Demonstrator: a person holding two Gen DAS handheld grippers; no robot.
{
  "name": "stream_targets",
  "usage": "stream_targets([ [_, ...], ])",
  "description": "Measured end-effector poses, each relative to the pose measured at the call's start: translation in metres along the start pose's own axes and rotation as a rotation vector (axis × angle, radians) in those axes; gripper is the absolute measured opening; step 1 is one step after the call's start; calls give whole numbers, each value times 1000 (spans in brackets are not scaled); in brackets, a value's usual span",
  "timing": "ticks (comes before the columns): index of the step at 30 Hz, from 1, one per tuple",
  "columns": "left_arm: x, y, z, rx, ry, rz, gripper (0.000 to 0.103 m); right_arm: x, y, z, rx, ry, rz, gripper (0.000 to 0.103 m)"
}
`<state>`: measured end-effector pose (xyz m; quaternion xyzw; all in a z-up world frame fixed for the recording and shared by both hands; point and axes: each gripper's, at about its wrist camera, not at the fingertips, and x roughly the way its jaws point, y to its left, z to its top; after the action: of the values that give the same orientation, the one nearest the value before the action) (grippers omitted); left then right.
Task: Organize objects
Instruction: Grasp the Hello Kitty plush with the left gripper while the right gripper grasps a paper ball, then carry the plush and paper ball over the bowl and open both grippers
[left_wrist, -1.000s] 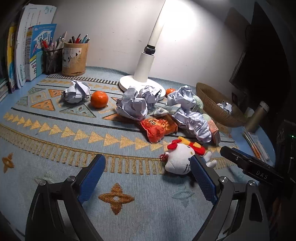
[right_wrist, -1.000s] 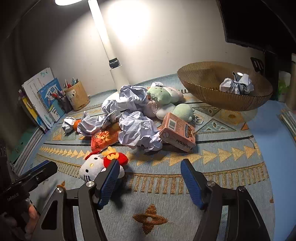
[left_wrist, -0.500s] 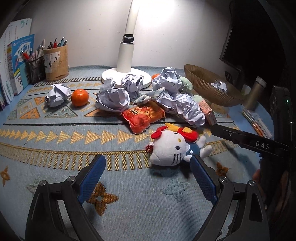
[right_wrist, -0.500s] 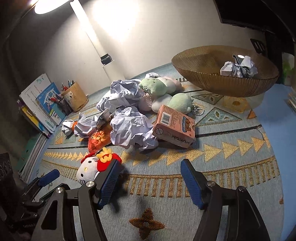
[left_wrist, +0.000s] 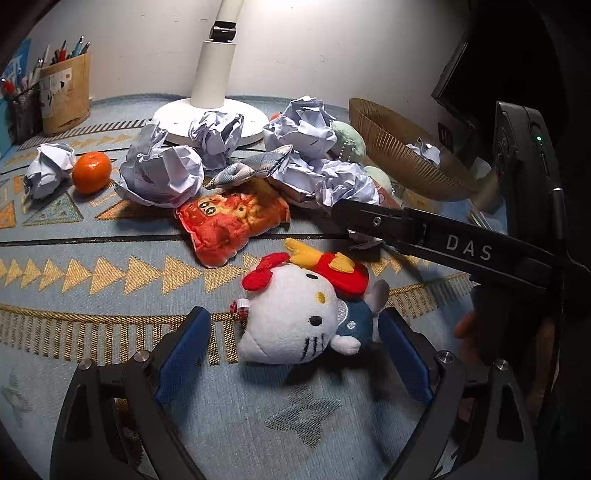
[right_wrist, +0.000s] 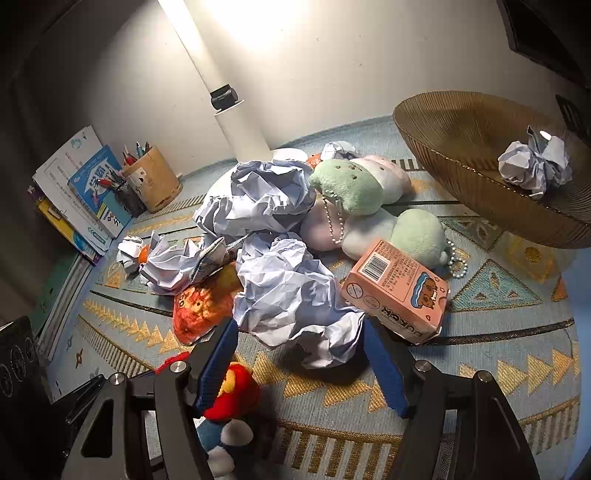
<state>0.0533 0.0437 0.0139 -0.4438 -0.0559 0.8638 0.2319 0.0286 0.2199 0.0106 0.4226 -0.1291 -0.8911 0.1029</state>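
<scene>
A white cat plush toy (left_wrist: 295, 317) with a red bow lies on the patterned mat between the open fingers of my left gripper (left_wrist: 293, 332), not clamped. My right gripper (right_wrist: 299, 339) is open, its blue fingers either side of the near end of a crumpled paper ball (right_wrist: 291, 295). That gripper's black arm (left_wrist: 443, 240) crosses the left wrist view at the right. The plush's red hat (right_wrist: 232, 391) shows under the right gripper's left finger. A brown ribbed bowl (right_wrist: 461, 147) at the right holds one paper ball (right_wrist: 532, 166).
Around the pile lie more paper balls (left_wrist: 162, 173), an orange snack bag (left_wrist: 229, 225), a pink card box (right_wrist: 395, 291), green and white plush toys (right_wrist: 354, 188), a tangerine (left_wrist: 91, 172), the white lamp base (left_wrist: 210, 118), a pen holder (right_wrist: 155, 177) and books (right_wrist: 85, 192).
Both grippers have moved forward. The cat plush now sits between the left fingers, and the right fingers have reached the near paper ball. Both stay open.
</scene>
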Motion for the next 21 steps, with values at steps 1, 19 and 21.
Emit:
stream_targets([
  [1,1,0,1,-3,1,-6,86,3,1,1,1,4,-1,68],
  [19,-31,1,-10,-42,-68,-90,40,-46,21,-20,-72,-87,52,31],
  [21,-39,0,-9,-40,-85,-90,40,-56,18,-22,-57,-99,60,31],
])
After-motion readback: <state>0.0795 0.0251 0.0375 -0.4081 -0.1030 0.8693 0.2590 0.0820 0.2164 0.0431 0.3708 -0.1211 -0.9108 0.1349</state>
